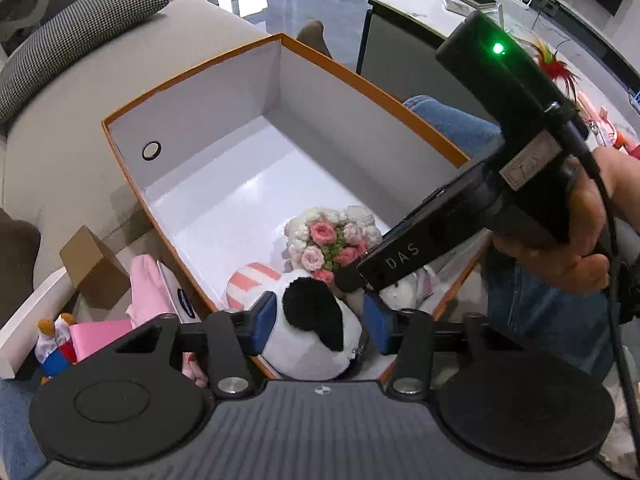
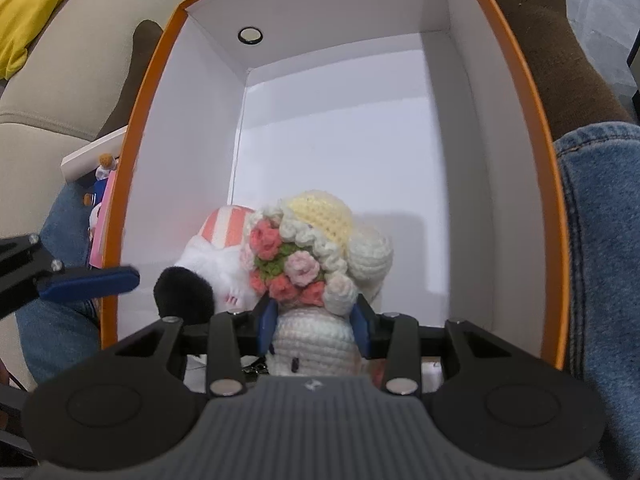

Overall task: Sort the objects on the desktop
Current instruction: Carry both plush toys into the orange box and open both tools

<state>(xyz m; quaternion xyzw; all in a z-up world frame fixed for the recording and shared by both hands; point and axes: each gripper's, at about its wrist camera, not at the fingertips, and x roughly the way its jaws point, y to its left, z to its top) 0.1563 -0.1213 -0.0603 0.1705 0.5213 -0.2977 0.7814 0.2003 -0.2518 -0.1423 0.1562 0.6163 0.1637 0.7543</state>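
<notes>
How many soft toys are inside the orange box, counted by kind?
Black-and-white plush toy: 1
Crocheted doll with flower crown: 1
Pink-and-white striped plush: 1
Total inside the orange box: 3, all at its near end; the striped plush may be part of another toy.

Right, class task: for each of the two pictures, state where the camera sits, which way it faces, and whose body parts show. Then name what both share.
Left wrist view: sits on the left claw, looking steeply down into the orange-rimmed box; its pads flank the black-and-white plush; a hand holding the right tool and denim legs show.
Right wrist view: sits on the right claw, facing down the box; its pads grip the crocheted doll; a brown sock and jeans show.
Shared: box, both toys, striped plush.
</notes>
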